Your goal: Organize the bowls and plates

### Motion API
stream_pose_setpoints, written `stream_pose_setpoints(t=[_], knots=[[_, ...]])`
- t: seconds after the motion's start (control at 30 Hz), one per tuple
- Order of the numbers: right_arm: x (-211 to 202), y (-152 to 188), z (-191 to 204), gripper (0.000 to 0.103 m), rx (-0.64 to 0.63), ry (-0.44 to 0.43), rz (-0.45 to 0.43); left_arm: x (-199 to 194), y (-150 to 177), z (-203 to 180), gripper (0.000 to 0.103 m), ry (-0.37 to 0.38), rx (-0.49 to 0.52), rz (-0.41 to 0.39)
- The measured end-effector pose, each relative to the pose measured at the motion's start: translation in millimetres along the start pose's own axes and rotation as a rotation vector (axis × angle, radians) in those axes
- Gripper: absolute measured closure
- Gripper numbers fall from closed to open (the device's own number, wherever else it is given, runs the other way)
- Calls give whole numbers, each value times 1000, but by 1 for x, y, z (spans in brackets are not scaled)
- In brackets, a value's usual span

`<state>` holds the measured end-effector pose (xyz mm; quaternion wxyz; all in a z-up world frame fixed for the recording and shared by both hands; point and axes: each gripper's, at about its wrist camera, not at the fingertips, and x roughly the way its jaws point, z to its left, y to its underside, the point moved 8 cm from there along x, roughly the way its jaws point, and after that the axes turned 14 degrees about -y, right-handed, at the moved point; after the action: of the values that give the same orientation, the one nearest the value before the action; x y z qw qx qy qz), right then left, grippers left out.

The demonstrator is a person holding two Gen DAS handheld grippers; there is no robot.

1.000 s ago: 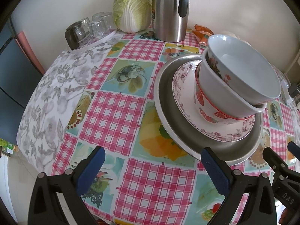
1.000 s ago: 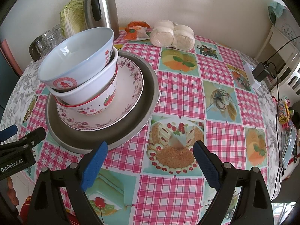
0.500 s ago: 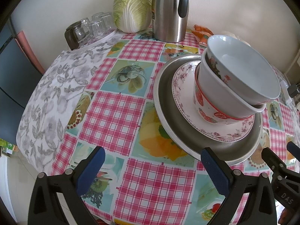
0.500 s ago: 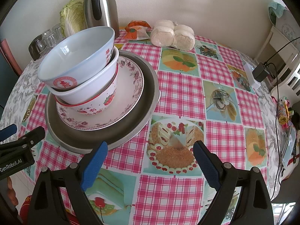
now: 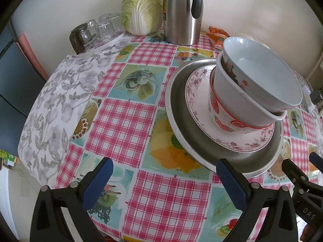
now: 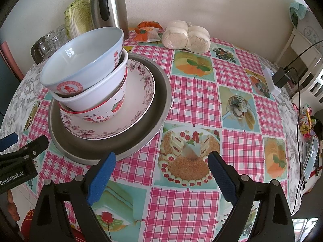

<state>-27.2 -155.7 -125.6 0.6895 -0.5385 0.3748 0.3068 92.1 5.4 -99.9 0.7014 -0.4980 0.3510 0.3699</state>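
Blue pads on both tools stand wide apart and hold nothing: the left gripper [image 5: 163, 175] and the right gripper [image 6: 161, 168] both hover over the near edge of the table [image 6: 193, 100], just before the stack.

The stack sits toward the left half of the table in the right view, and its front rim comes close to the near edge. At the bottom is a metal tray [image 6: 159, 109]. In it lies a flowered plate [image 6: 141, 92]. On the plate stands a strawberry bowl [image 6: 113, 109], inside it a white bowl [image 6: 97, 94], and on top a pale blue bowl [image 6: 84, 62] that is empty.

The risk, I think, is in the upper bowls. They are tilted and do not nest flat, so the pile leans to one side. If a gripper pushes the tray rim or lifts only one side, the top bowl may slide out and fall. A glazed rim is also smooth, so a pinch on it may slip.

Farther back, near the far edge, stand a steel jug [image 5: 181, 14], a cabbage [image 5: 141, 10], some glasses [image 5: 101, 28] and wrapped buns [image 6: 185, 36]. They are well apart from the stack.
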Motion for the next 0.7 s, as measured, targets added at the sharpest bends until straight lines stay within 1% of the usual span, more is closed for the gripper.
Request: stream_pose_setpoints(t=[0.7], knots=[[0, 0, 1, 10, -1, 2, 3, 1, 0, 3, 0, -2, 2, 3]])
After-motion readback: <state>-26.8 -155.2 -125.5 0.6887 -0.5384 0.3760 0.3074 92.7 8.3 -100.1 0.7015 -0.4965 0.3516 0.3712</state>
